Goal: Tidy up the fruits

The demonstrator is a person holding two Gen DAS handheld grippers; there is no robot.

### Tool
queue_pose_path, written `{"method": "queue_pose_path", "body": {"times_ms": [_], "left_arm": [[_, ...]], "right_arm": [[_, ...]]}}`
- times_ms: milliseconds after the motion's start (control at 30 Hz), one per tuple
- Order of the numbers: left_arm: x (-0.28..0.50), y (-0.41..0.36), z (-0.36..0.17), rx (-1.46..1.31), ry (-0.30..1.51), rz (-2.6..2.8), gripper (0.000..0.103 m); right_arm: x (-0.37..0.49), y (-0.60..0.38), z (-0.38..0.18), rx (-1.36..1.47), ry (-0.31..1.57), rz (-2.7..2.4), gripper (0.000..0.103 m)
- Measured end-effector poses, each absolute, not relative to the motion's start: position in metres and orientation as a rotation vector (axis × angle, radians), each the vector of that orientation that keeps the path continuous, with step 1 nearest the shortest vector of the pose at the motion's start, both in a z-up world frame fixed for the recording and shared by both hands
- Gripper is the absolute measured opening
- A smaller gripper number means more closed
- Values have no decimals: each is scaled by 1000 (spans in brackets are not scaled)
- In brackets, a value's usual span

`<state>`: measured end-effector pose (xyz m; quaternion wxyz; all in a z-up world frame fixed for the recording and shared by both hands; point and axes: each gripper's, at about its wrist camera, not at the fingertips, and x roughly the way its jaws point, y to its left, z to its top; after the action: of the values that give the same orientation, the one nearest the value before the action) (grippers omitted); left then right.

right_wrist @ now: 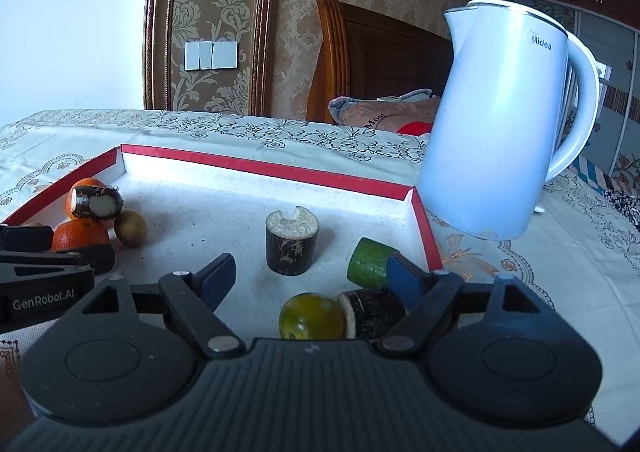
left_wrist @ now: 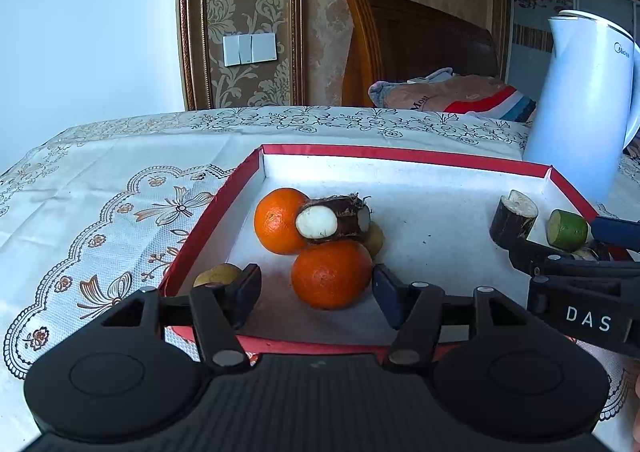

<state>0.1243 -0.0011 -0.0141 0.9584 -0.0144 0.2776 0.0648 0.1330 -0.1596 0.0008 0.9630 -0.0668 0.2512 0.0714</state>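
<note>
A red-rimmed white tray [left_wrist: 404, 154] holds the fruit. In the left wrist view my left gripper [left_wrist: 316, 294] is open, its fingers either side of the near orange [left_wrist: 330, 274] without touching. Behind it lie a second orange [left_wrist: 277, 220] and a dark sugarcane piece [left_wrist: 334, 220]. A small yellowish fruit [left_wrist: 218, 275] sits by the left finger. In the right wrist view my right gripper [right_wrist: 310, 278] is open over a green-yellow fruit [right_wrist: 311, 316], a lying cane piece [right_wrist: 374, 312] and a green cut piece [right_wrist: 370, 261]. An upright cane stump [right_wrist: 291, 242] stands ahead.
A white Midea kettle [right_wrist: 500, 124] stands on the patterned tablecloth [left_wrist: 100, 188] just beyond the tray's right corner [right_wrist: 414, 192]. A brownish small fruit [right_wrist: 131, 228] lies by the oranges. A wooden headboard and bedding are behind the table.
</note>
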Motion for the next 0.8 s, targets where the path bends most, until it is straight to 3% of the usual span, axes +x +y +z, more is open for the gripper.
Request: {"method": "queue_pose_path", "body": {"times_ms": [800], "left_arm": [[105,-3,-9,-18,530,116,62]], "right_arm": [[119,-169,1,-91,538,147,94]]}}
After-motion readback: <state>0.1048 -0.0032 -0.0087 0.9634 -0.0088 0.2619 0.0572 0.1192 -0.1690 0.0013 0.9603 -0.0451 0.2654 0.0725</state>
